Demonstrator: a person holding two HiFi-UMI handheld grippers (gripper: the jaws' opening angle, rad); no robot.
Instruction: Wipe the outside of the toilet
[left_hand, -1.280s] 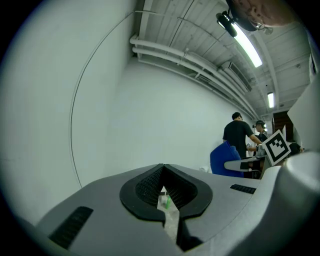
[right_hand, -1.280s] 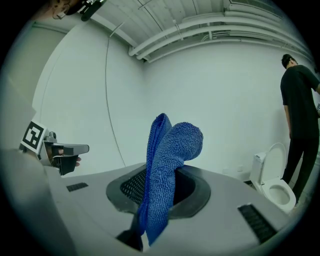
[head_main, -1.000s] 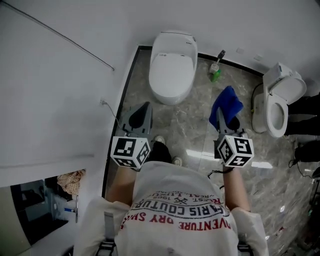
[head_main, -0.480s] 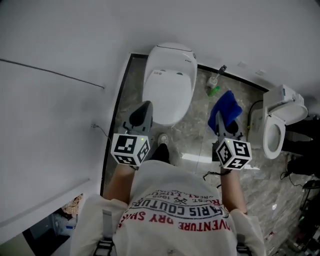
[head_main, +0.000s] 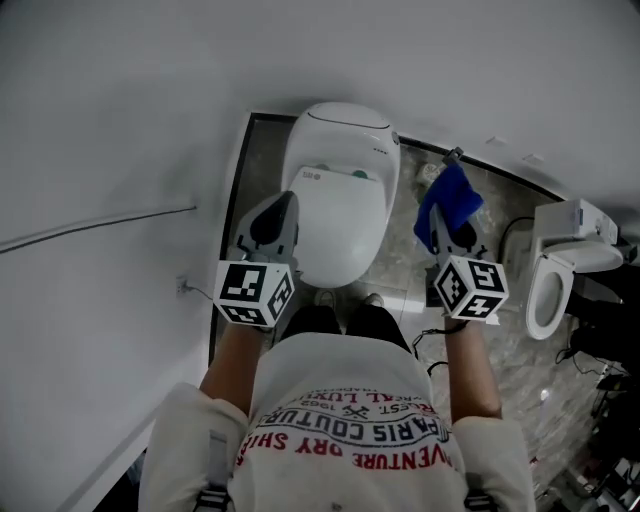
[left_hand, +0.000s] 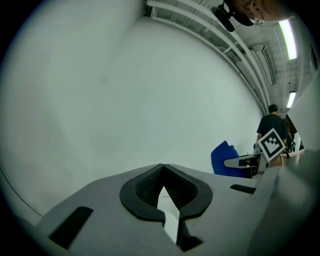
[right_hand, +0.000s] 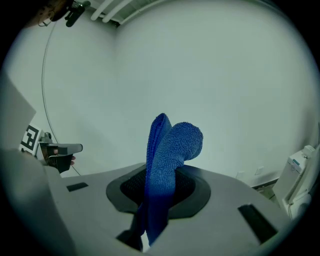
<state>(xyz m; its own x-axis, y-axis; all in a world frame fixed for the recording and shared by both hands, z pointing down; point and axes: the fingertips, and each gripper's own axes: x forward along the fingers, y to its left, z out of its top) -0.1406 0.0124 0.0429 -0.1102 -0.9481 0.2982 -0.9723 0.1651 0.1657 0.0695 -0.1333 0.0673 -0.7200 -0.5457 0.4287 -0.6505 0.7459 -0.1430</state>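
A white toilet (head_main: 340, 200) with its lid down stands against the wall, straight ahead. My left gripper (head_main: 277, 212) is shut and empty, held over the toilet's left edge; in the left gripper view (left_hand: 162, 169) it points at the bare wall. My right gripper (head_main: 443, 232) is to the right of the toilet, shut on a blue cloth (head_main: 449, 197) that sticks up out of the jaws (right_hand: 167, 150). The cloth (left_hand: 223, 160) also shows in the left gripper view. Whether either gripper touches the toilet cannot be told.
A second white toilet (head_main: 560, 265) with its seat open stands at the far right, also seen as that second toilet (right_hand: 300, 172). White walls close in left and ahead; a cable (head_main: 90, 228) runs along the left one. The floor (head_main: 400, 270) is grey marble tile. A person (left_hand: 271, 124) stands far off.
The person has stepped toward the toilet, which now sits closer and between the grippers. Both grippers moved forward; the right one still grips the blue cloth.
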